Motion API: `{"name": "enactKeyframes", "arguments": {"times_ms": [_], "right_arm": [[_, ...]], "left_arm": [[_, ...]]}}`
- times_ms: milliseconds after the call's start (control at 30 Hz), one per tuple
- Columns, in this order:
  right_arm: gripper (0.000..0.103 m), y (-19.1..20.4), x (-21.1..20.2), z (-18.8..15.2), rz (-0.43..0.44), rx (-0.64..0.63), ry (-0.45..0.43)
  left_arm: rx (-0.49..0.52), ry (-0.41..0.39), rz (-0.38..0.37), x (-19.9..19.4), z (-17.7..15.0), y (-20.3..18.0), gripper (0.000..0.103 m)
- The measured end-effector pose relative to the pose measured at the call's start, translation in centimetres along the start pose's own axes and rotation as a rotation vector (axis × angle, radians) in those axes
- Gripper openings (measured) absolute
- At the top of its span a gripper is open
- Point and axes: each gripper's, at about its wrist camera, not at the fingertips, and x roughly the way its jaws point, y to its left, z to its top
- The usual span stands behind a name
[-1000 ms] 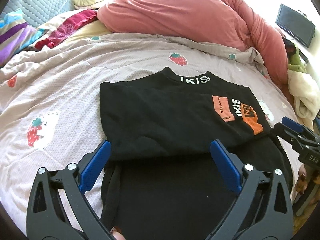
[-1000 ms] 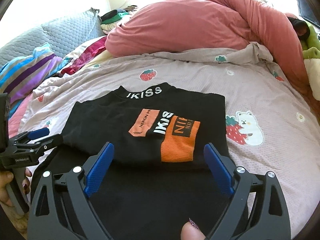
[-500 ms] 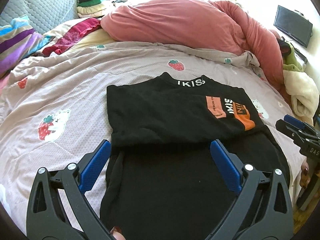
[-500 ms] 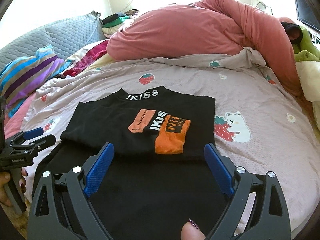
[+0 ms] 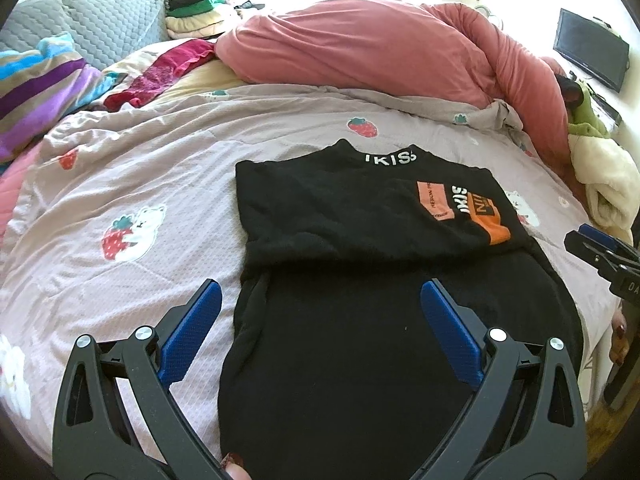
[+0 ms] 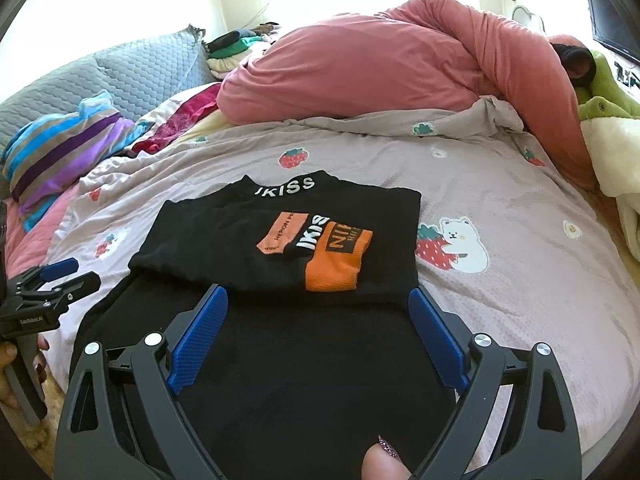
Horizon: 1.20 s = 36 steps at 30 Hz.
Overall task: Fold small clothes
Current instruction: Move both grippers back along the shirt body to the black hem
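Black shirt half-folded on the bed

Black shirt (image 5: 360,280) runs lengthwise up the frame centre; left gripper (image 5: 320,332) and right gripper (image 6: 318,334) hover wide open, empty, over its near hem.

Bed covered by a mauve strawberry-and-bear print quilt (image 6: 500,184), a bunched salmon-pink duvet (image 6: 400,64) across its far side, a grey quilted headboard cushion (image 6: 132,76) at far left, a dark flat screen (image 5: 592,54) on the right wall, strong daylight behind.
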Motion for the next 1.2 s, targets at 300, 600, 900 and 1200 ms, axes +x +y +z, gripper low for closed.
{"name": "enactKeyframes", "arguments": {"times_ms": [300,600,900,1200], "right_arm": [[0.091,-0.6,-1.4,-1.2,-0.002,-0.007,0.005],[0.091,-1.6,-2.4,-2.0,0.003,0.006,0.004],[0.091,-2.1,-3.1,-3.0,0.009,0.001,0.007],[0.091,-2.4,-3.2,-4.3,0.021,-0.011,0.035]], "left_arm": [[-0.017,-0.01,0.044,-1.9,-1.4,1.0,0.093],[-0.046,0.007,0.066,-3.1,-2.9,2.2,0.093],[-0.061,0.035,0.075,-3.5,-4.4,2.6,0.093],[-0.102,0.056,0.068,-4.2,-5.9,3.6,0.093]]}}
